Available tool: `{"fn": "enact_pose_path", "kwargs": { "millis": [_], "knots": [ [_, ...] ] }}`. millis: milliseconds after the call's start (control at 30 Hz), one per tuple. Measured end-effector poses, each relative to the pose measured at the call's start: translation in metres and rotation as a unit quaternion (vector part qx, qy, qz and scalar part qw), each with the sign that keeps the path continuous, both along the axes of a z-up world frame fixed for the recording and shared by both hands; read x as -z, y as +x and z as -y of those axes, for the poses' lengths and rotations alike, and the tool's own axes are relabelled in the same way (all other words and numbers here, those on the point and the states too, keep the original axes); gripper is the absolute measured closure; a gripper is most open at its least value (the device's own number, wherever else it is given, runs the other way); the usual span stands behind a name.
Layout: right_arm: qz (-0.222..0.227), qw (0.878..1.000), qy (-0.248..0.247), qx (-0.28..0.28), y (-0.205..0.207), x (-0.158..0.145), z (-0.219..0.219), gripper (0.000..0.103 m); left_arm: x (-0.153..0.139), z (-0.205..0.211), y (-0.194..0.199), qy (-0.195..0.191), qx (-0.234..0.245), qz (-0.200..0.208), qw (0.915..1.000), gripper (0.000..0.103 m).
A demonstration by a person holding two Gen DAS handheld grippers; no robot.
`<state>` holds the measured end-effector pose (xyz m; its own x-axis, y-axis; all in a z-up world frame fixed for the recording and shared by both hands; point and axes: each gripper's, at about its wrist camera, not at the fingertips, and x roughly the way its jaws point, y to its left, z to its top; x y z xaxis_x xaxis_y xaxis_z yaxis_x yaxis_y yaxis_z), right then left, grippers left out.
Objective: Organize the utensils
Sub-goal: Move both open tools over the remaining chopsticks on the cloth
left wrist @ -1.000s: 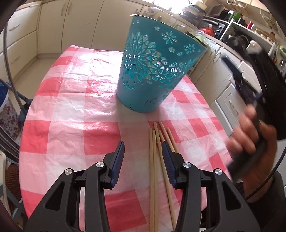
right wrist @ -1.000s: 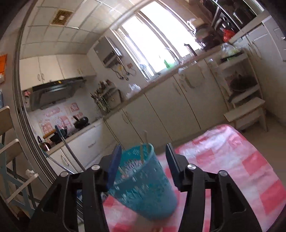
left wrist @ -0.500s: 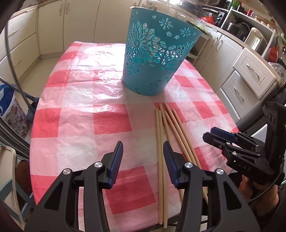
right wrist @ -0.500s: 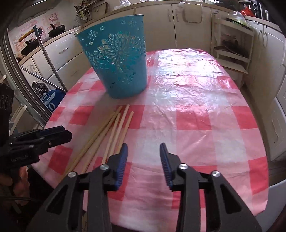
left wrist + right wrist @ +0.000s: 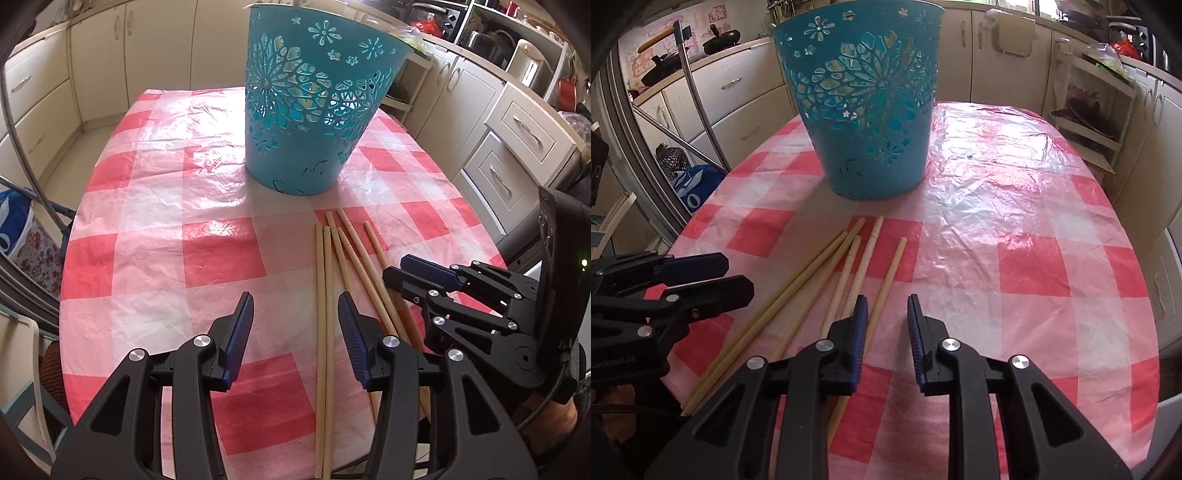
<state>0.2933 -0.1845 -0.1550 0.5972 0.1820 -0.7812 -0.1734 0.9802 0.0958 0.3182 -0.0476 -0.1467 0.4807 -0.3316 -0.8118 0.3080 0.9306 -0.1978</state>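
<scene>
Black, blue-padded, the right gripper [image 5: 884,319] was closing on nothing, the outermost chopstick just beside its left pad; the left gripper [image 5: 295,321] stood apart, empty. Best to straddle one stick squarely before squeezing. Six chopsticks [image 5: 325,295] lay before one teal basket [image 5: 314,110].

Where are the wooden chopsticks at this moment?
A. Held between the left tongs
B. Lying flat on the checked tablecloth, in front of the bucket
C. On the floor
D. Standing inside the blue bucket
B: the chopsticks lie loose on the tablecloth before the bucket, and neither tongs holds one.
</scene>
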Motion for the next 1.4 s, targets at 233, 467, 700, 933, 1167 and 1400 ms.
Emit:
{"fn": "enact_pose_path", "kwargs": {
  "millis": [233, 467, 700, 933, 1167, 1400],
  "knots": [
    [0.007, 1.0, -0.024, -0.008, -0.004, 0.0, -0.002, 0.089, 0.003, 0.006, 0.0, 0.012, 0.003, 0.0, 0.9999, 0.057],
    [0.007, 0.999, -0.033, -0.013, -0.004, 0.0, -0.001, 0.093, 0.005, 0.011, 0.003, 0.023, 0.006, 0.001, 0.9997, 0.055],
    [0.002, 0.999, -0.03, -0.011, -0.005, 0.0, 0.002, 0.093, 0.012, 0.016, 0.01, 0.035, 0.01, -0.005, 0.9993, 0.055],
    [-0.002, 1.0, -0.024, -0.007, -0.004, 0.0, 0.005, 0.093, 0.013, 0.02, 0.019, 0.031, 0.011, -0.008, 0.9994, 0.054],
    [-0.004, 1.0, -0.019, 0.0, -0.005, -0.001, 0.009, 0.093, 0.009, 0.03, 0.03, 0.065, 0.008, 0.005, 0.9978, 0.054],
    [-0.005, 1.0, -0.015, 0.004, -0.005, -0.001, 0.011, 0.093, 0.014, 0.043, 0.034, 0.103, 0.023, 0.006, 0.9944, 0.054]
  ]
}}
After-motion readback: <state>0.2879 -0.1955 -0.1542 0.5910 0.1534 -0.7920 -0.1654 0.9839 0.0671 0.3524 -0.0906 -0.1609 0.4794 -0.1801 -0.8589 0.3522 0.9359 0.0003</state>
